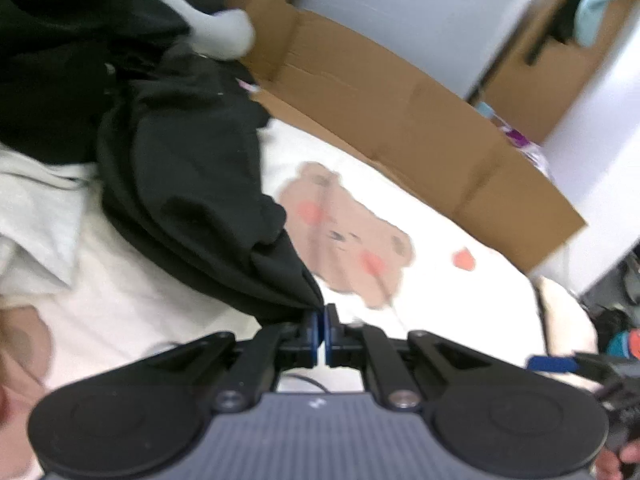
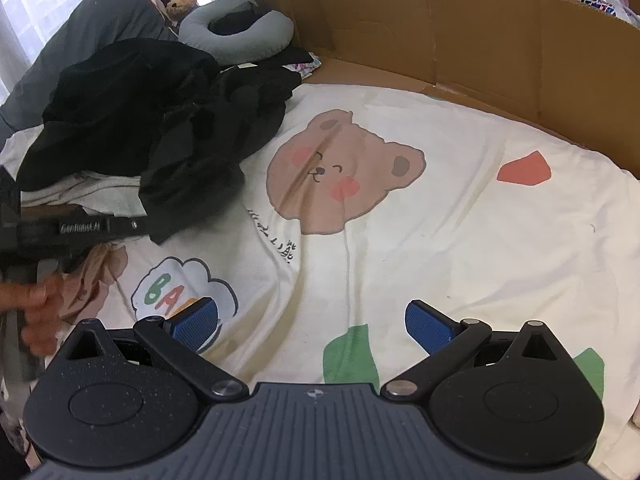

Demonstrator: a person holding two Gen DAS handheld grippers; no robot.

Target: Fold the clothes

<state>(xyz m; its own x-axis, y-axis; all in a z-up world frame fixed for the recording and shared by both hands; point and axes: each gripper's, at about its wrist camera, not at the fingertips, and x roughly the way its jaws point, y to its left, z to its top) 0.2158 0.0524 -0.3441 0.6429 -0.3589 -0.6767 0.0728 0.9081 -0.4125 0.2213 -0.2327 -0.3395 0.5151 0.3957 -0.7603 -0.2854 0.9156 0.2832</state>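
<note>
A black garment (image 1: 188,184) trails from a dark heap of clothes across a white bedsheet printed with a brown bear (image 1: 344,232). My left gripper (image 1: 322,316) is shut on a corner of that black garment, and the cloth stretches away from its blue pads up and to the left. In the right wrist view the same black garment (image 2: 188,160) lies draped over the heap on the left, with the left tool's black arm (image 2: 80,228) reaching under it. My right gripper (image 2: 312,324) hovers open over the sheet, nothing between its blue pads (image 2: 430,326).
White clothes (image 2: 80,192) lie under the black heap. A grey neck pillow (image 2: 240,36) and a dark pillow (image 2: 88,28) sit behind it. Brown cardboard walls (image 2: 440,36) border the bed's far side. A person's hand (image 2: 38,304) grips the left tool.
</note>
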